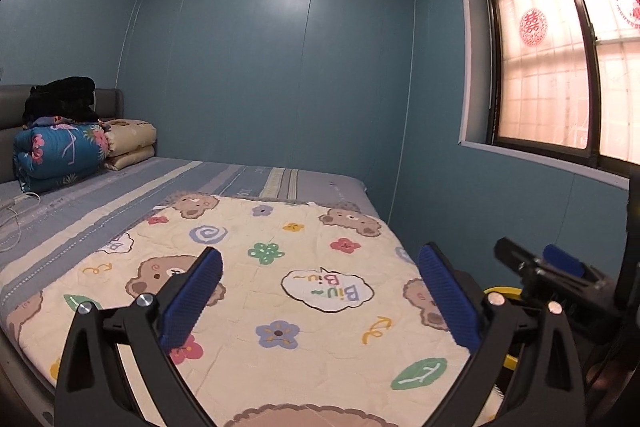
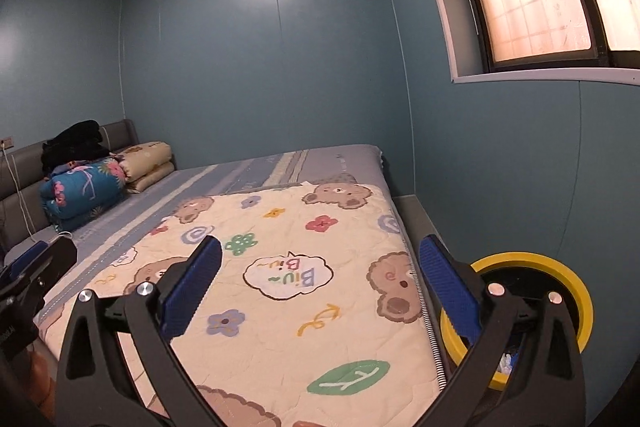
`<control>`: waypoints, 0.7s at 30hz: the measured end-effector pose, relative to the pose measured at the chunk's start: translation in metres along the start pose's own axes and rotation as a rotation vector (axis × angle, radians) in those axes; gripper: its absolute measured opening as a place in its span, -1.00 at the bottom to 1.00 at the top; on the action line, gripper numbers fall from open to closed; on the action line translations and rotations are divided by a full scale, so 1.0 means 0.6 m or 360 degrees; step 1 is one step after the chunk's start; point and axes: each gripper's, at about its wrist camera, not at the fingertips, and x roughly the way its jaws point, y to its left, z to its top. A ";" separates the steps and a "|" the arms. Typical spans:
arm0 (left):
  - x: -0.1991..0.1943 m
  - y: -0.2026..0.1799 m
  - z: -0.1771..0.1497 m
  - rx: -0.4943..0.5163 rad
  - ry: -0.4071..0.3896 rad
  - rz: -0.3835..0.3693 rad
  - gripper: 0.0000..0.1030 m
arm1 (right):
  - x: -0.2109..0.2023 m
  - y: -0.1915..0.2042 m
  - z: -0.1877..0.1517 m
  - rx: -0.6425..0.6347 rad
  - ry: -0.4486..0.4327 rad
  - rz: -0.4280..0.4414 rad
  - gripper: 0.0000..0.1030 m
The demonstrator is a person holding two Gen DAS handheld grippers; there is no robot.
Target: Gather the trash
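Left view: my left gripper (image 1: 320, 303) has its jaws wide apart with nothing between them, hanging over the quilt (image 1: 280, 291).
Quilt: cream, printed with bears and flowers, spread over the bed's (image 1: 120, 195) near end.
Right gripper (image 1: 560, 267): just off the quilt's right edge, blurred here.
Bin (image 1: 502, 293): only slivers of yellow rim show right of the quilt, behind my fingers.
Bedding (image 1: 64, 147): folded bundles at the bed's far left, well apart from the quilt.

Right view: my right gripper (image 2: 320, 303) also spread wide, empty, over the quilt's (image 2: 280, 307) right edge.
Bin (image 2: 560, 267): yellow-rimmed, on the floor just beside the quilt's right edge.
Trash (image 2: 507, 361): pale scraps inside the bin, partly hidden by my right finger.
Left gripper (image 2: 36, 267): at the quilt's left side.
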 end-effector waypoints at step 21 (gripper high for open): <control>-0.006 0.002 -0.009 -0.0031 -0.0006 0.0019 0.84 | -0.021 -0.002 -0.036 -0.0011 -0.0072 -0.0014 0.85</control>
